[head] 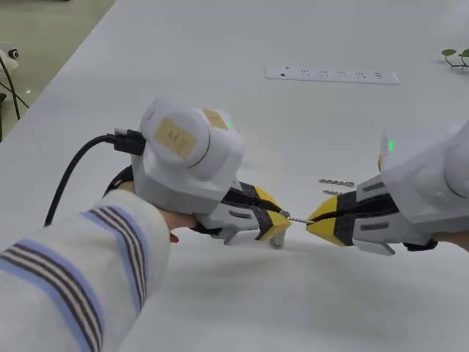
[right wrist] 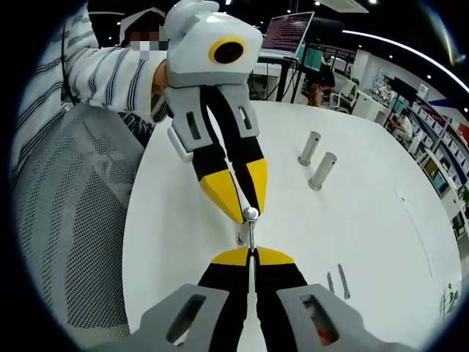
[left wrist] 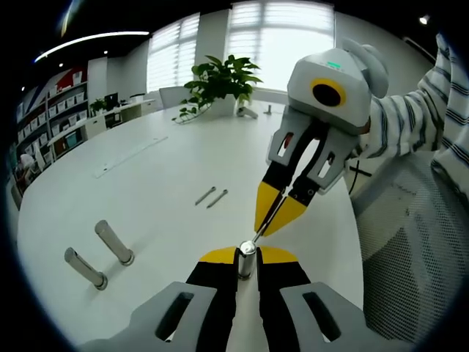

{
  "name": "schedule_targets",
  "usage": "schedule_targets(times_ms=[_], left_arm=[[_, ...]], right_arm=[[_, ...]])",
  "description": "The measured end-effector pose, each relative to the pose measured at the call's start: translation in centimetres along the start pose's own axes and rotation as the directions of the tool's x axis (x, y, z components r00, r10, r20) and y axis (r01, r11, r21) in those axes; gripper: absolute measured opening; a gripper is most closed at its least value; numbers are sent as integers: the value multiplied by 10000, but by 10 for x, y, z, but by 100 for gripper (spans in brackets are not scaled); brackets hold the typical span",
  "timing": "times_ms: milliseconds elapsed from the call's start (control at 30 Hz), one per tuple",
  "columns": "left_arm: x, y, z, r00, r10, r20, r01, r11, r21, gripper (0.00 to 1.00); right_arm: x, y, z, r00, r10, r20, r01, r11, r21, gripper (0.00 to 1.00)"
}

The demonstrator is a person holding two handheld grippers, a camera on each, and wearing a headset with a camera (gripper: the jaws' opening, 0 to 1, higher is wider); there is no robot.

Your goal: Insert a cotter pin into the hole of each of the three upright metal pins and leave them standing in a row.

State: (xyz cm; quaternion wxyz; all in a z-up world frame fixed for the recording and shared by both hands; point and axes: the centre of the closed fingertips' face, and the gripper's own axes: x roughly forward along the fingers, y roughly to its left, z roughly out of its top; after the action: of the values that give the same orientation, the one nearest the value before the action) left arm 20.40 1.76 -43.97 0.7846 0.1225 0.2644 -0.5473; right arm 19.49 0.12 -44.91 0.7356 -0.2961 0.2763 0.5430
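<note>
My left gripper (head: 281,220) (left wrist: 248,257) is shut on a short metal pin (left wrist: 247,261) (right wrist: 250,215), whose base (head: 277,241) sits at the white table. My right gripper (head: 314,220) (right wrist: 251,257) faces it tip to tip, shut on a thin cotter pin (head: 299,219) (right wrist: 251,236) whose free end touches the metal pin's head. Whether it has entered the hole I cannot tell. Two more metal pins (left wrist: 113,242) (left wrist: 84,268) stand upright side by side on the table (right wrist: 310,147) (right wrist: 322,170).
Two spare cotter pins (head: 335,182) (left wrist: 211,196) (right wrist: 337,281) lie on the table beyond the right gripper. A white power strip (head: 331,74) lies further back, a potted plant (left wrist: 220,77) stands at the far edge, and a black cable (head: 73,169) trails from the left gripper.
</note>
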Motion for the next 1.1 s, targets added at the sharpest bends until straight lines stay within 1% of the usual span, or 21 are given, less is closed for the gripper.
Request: schedule_targets(times_ms=[300,467,500,567,633,733,867,1000,1100], left_arm=[[0,0,1,10000,0,21,0,10000,11,6],[0,1,1,10000,-9,-12,9,9999,-103,6],[0,1,1,10000,-7,-12,7,9999,-117,6],[0,1,1,10000,-11,-11,11,9999,-116,6],[0,1,1,10000,5,-16,-6,10000,-88,6],[0,1,1,10000,-5,-30,4,9999,-110,6],[-1,1,1,10000,-6,-36,6,10000,-74,6],[-1,1,1,10000,-4,-41,4,10000,-51,6],[-1,1,1,10000,1,-51,-1,10000,-41,6]], right_arm=[[6,-1,5,9999,56,118,-56,10000,30,0],[9,-2,7,9999,52,116,-49,9998,-208,0],[9,-4,10,9995,-79,315,88,9995,-289,0],[8,-2,11,9992,13,408,-4,9997,-225,0],[7,-2,11,9992,4,399,9,9995,-307,6],[6,-2,8,9995,-48,303,58,9995,-316,11],[4,-2,5,9997,-2,234,8,9997,-261,8],[3,1,4,9998,89,179,-84,9996,-266,0],[4,-2,4,9999,32,131,-30,9999,-151,0]])
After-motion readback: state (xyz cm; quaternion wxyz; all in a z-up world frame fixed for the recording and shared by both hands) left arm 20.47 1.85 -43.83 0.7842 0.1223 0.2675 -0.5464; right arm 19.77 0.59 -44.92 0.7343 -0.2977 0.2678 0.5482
